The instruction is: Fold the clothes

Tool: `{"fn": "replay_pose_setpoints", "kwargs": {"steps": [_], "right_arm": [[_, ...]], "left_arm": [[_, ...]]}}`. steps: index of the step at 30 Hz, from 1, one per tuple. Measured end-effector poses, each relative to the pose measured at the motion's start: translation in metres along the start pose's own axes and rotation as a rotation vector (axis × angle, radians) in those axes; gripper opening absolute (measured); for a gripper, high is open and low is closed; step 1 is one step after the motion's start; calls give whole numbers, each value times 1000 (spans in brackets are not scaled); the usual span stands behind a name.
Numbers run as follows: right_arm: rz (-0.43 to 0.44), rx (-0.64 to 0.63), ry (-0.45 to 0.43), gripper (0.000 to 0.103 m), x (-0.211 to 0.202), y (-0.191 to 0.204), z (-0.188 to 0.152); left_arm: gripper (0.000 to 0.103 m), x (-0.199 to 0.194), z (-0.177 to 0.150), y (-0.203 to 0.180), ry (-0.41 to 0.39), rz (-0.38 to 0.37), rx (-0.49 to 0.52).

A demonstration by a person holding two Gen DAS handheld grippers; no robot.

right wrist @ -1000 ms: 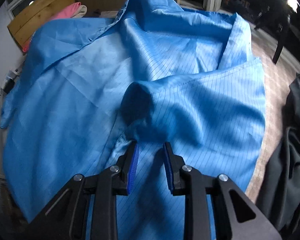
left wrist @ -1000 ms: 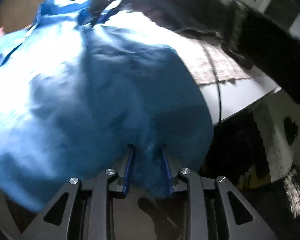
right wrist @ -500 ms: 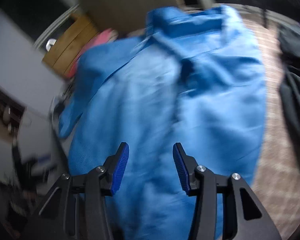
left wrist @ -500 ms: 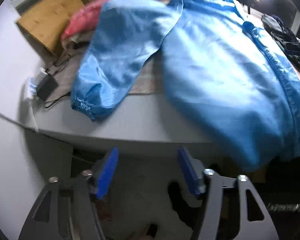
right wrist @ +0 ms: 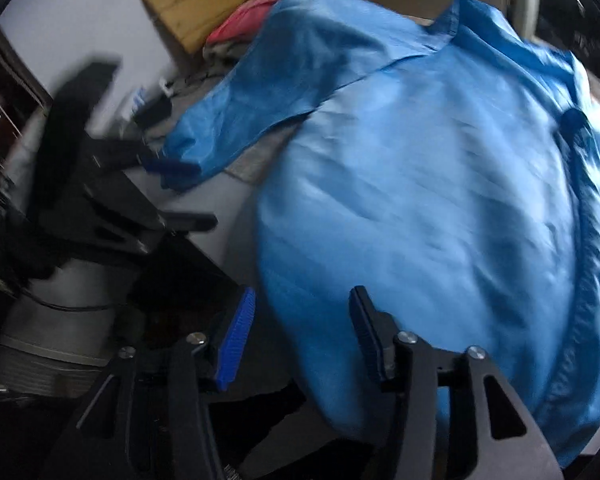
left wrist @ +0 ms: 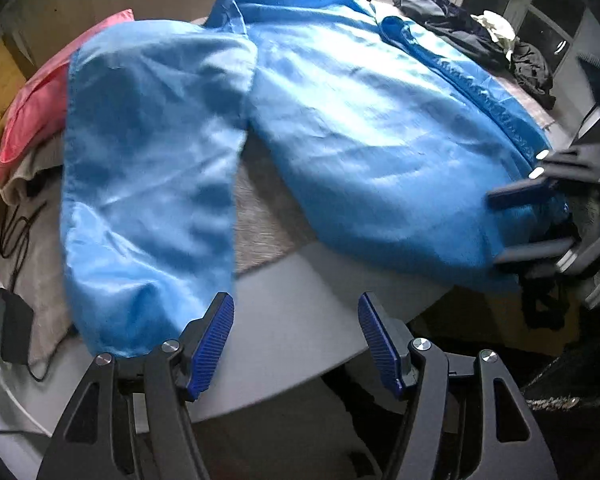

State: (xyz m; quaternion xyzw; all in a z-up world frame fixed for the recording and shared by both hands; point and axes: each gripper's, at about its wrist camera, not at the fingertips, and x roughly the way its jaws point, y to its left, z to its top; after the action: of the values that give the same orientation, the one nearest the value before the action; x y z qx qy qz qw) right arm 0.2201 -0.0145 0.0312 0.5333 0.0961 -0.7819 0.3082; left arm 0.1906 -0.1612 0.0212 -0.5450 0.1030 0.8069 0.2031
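Blue jacket (right wrist: 440,184) spread on table (right wrist: 220,216), right claw (right wrist: 300,332) spread wide

left gripper (left wrist: 296,344): let go of the blue jacket (left wrist: 340,120) it pinched a second ago, jaws now spread wide, pulled back by the sleeve cuff (left wrist: 116,332) | right gripper (right wrist: 300,336): fold released too, jaws opened wide at the hem (right wrist: 320,320)

We see dim, bluish light, glare on the blue garment (left wrist: 364,120), heavy motion blur in the right wrist view, and fisheye bending with dark corners.
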Motion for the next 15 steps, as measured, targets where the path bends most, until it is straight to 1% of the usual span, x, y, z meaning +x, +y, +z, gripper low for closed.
{"fn": "replay_pose_setpoints", "kwargs": {"steps": [4, 5, 6, 7, 8, 9, 11, 12, 14, 15], "right_arm": [[-113, -71, 71, 52, 30, 19, 8], [-119, -82, 75, 50, 31, 20, 9], [-115, -84, 79, 34, 30, 19, 11], [-106, -73, 90, 20, 28, 13, 14], [-75, -36, 97, 2, 25, 4, 18], [-40, 7, 102, 2, 21, -6, 22], [24, 118, 69, 2, 7, -33, 30], [29, 156, 50, 2, -1, -46, 33], [111, 286, 9, 2, -16, -84, 38], [133, 330, 3, 2, -17, -100, 38]], "left_arm": [[62, -7, -5, 8, -13, -41, 13], [62, -7, -5, 8, -18, -44, 25], [62, -7, -6, 7, -23, -52, 34], [62, -7, -6, 6, -26, -66, 42], [62, -8, -6, 5, -27, -82, 50], [62, -8, -6, 4, -27, -98, 59], [62, -6, -1, -2, -28, -124, 90], [62, -3, 2, -6, -28, -130, 110], [62, 2, 10, -15, -31, -150, 137], [62, 5, 14, -19, -33, -164, 150]]}}
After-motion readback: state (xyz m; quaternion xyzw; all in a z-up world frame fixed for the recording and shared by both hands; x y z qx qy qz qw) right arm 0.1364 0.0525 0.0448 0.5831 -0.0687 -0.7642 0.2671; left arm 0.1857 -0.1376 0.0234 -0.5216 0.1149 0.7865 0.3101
